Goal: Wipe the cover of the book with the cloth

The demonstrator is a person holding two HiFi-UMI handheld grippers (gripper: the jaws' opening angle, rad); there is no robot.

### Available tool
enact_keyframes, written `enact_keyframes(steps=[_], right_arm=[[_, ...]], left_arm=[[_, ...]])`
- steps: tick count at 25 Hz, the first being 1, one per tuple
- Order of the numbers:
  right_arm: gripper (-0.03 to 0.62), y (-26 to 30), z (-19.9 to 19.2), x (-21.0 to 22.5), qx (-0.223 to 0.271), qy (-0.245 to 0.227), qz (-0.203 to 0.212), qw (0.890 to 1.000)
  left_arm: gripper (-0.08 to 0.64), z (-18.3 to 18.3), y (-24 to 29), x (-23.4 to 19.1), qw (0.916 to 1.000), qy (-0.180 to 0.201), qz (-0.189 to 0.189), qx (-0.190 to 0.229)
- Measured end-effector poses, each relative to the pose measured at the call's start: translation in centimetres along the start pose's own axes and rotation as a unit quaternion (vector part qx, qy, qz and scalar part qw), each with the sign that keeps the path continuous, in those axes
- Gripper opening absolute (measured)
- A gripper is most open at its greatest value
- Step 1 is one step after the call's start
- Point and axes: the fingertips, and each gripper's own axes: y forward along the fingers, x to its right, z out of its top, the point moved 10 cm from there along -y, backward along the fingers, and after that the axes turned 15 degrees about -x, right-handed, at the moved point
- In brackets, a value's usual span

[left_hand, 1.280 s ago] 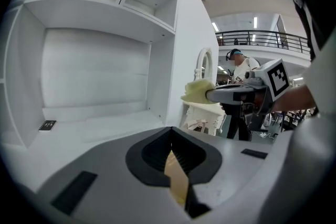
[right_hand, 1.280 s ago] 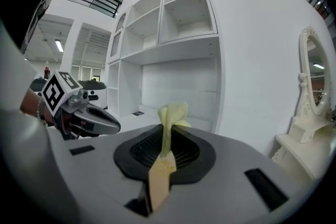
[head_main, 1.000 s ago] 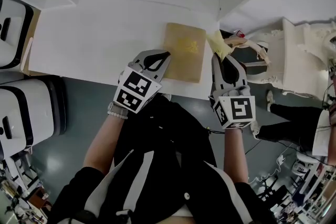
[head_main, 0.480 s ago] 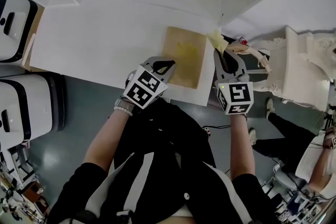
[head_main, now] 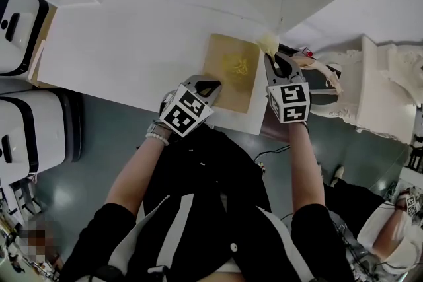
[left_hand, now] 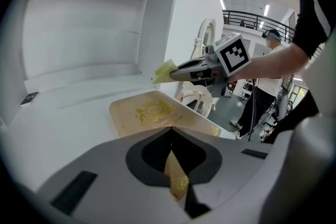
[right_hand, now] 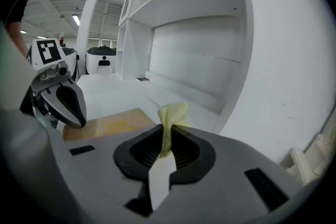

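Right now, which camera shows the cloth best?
The right gripper view: the cloth sits close up, pinched in the right gripper. The head view shows a small yellow tuft; the left gripper view, a distant corner.

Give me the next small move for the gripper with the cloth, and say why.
Probably bring the right gripper down and leftward until the cloth meets the cover. It is shut on the cloth, which sits by the far right corner of the book, apparently off it, while the left gripper grips the near edge.

Left gripper [head_main: 211,84] clamped on book [head_main: 231,66], right gripper [head_main: 272,57] clamped on cloth [head_main: 268,43]
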Motion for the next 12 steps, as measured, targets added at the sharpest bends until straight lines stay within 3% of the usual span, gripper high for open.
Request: enact_keyframes(steps=[12], right_arm=[[0.038,4.0,-1.3,0.4,-0.052,-0.010,0.012,0.999]], left_arm=[[-0.001,-0.2,1.7,0.3,0.9996,0.009,0.004,-0.027]])
